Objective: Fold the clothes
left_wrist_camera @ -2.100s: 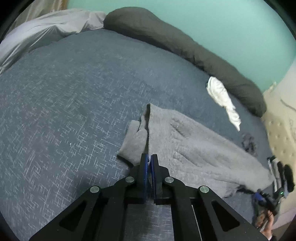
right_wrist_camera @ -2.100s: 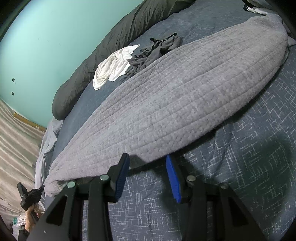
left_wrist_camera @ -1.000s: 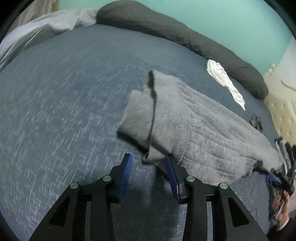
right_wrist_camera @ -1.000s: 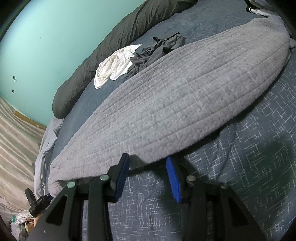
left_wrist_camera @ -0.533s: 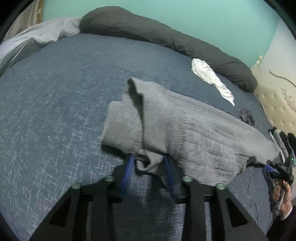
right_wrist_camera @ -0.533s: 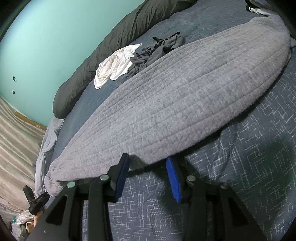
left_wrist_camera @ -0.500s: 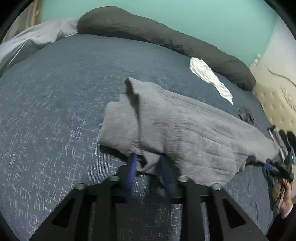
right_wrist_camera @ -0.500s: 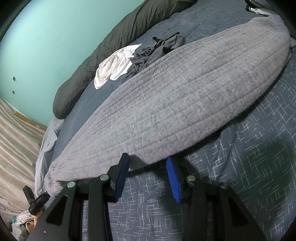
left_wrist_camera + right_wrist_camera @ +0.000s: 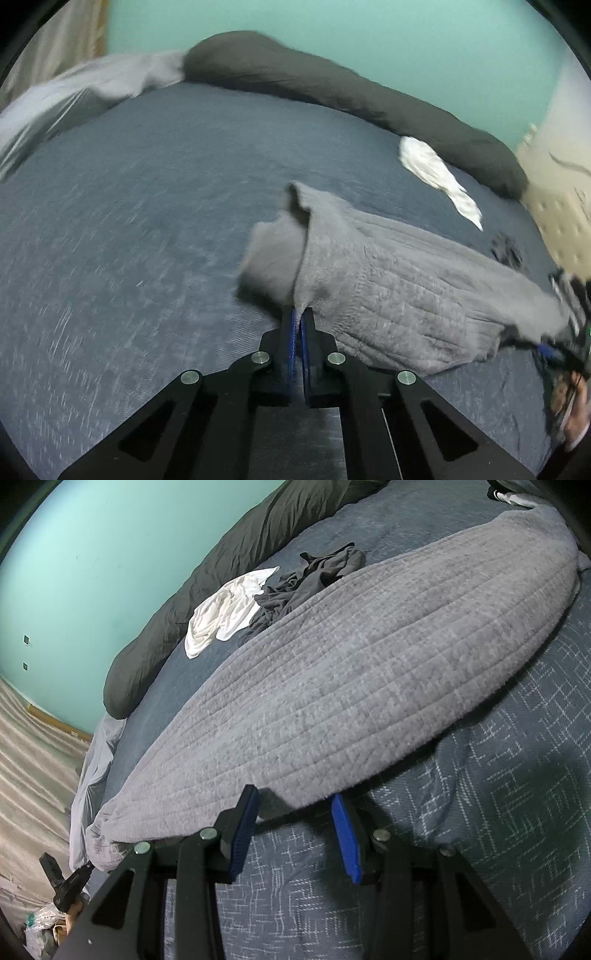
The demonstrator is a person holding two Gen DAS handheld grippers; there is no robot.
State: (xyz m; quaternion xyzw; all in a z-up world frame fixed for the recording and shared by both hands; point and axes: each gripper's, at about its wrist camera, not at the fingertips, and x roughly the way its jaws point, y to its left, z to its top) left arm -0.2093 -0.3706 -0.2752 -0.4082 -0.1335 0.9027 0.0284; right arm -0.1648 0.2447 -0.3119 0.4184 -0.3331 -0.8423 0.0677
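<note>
A grey quilted garment (image 9: 388, 280) lies stretched across the dark blue bed (image 9: 147, 221). My left gripper (image 9: 297, 314) is shut on the garment's near edge at its folded-over end. In the right wrist view the same garment (image 9: 351, 686) fills the middle. My right gripper (image 9: 293, 805) is open, its blue pads (image 9: 343, 830) just in front of the garment's long near edge, with the cloth edge above the gap.
A white garment (image 9: 225, 613) and a dark crumpled garment (image 9: 310, 579) lie beyond the grey one. A long dark bolster (image 9: 351, 92) runs along the teal wall. A light grey sheet (image 9: 74, 92) is bunched at the far left. A beige headboard (image 9: 561, 192) stands at the right.
My left gripper opened, moved forward over the garment's near edge, then shut on it. The folded end has shifted. My right gripper has stayed open in place.
</note>
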